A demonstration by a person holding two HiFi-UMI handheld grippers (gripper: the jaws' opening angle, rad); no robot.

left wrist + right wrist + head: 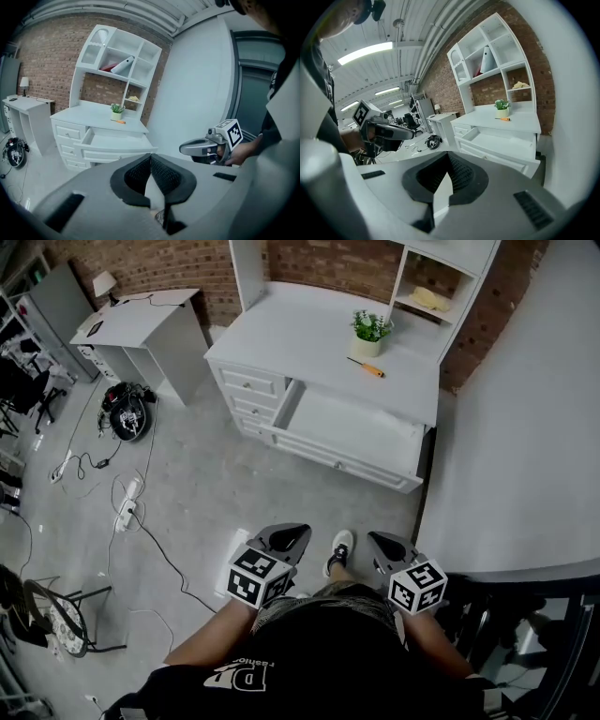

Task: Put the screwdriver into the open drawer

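Note:
An orange-handled screwdriver (pixel 366 367) lies on top of the white dresser (pixel 281 324), just in front of a small potted plant (pixel 368 332). Below it the top drawer (pixel 356 423) stands pulled out and looks empty. Both grippers hang low by the person's body, well short of the dresser: my left gripper (pixel 295 538) and my right gripper (pixel 378 542), each shut with nothing held. The left gripper view also shows the screwdriver (pixel 120 122) and the drawer (pixel 115 139). The right gripper view shows the same screwdriver (pixel 503 119) and drawer (pixel 501 139).
A white wall panel (pixel 525 427) runs along the right beside the dresser. A white desk (pixel 141 329) stands at the far left. Cables, a power strip (pixel 127 512) and a dark round object (pixel 127 416) lie on the grey floor. The hutch shelf holds a yellow item (pixel 431 298).

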